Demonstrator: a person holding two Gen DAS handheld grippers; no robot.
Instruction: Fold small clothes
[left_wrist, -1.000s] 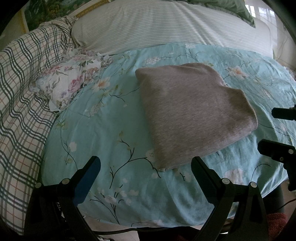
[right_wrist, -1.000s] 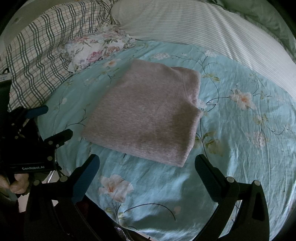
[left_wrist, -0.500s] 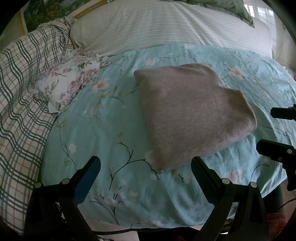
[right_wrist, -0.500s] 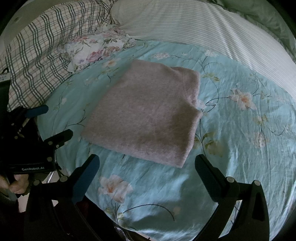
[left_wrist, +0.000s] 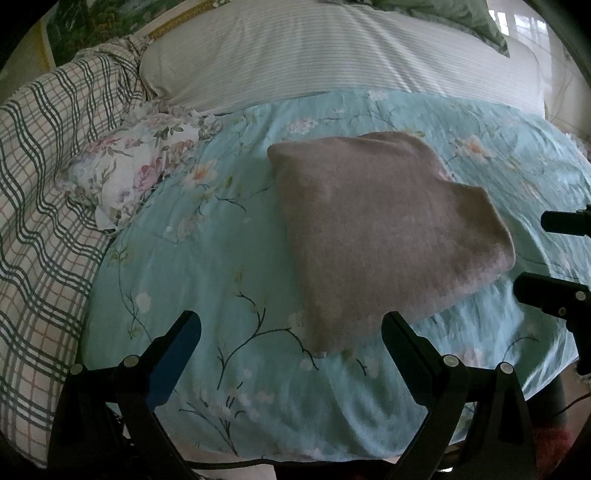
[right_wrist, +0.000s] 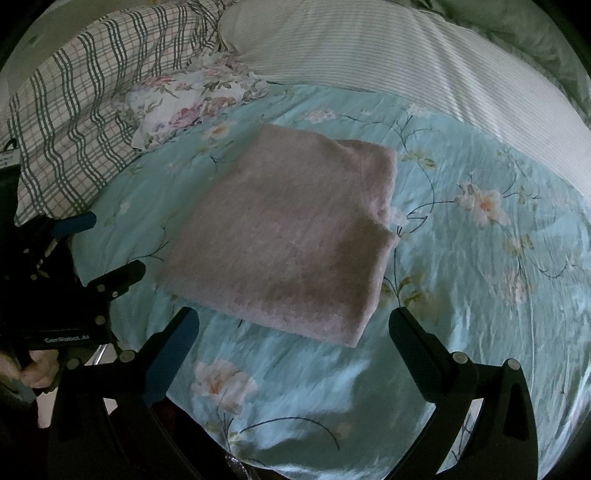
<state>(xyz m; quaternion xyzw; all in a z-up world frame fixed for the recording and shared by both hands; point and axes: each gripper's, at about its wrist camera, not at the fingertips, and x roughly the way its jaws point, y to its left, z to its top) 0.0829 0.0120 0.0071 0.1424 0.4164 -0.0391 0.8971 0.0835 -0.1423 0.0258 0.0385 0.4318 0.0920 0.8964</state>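
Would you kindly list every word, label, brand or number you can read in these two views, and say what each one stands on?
"GenRobot.AI": white lettering on the black body of the left gripper, seen at the left edge of the right wrist view; small and soft, so the reading is probable.
A white tag at the far left edge of that view carries nothing legible.
No text shows on the folded grey garment, the floral bedspread or the pillows.

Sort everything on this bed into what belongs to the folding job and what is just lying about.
Belongs to the job:
- folded pinkish-grey knit garment, lying flat on the quilt
- left gripper, open, empty
- right gripper, open, empty

Just lying about:
- crumpled white rose-print cloth
- turquoise floral quilt
- green-checked plaid blanket
- white striped bedding
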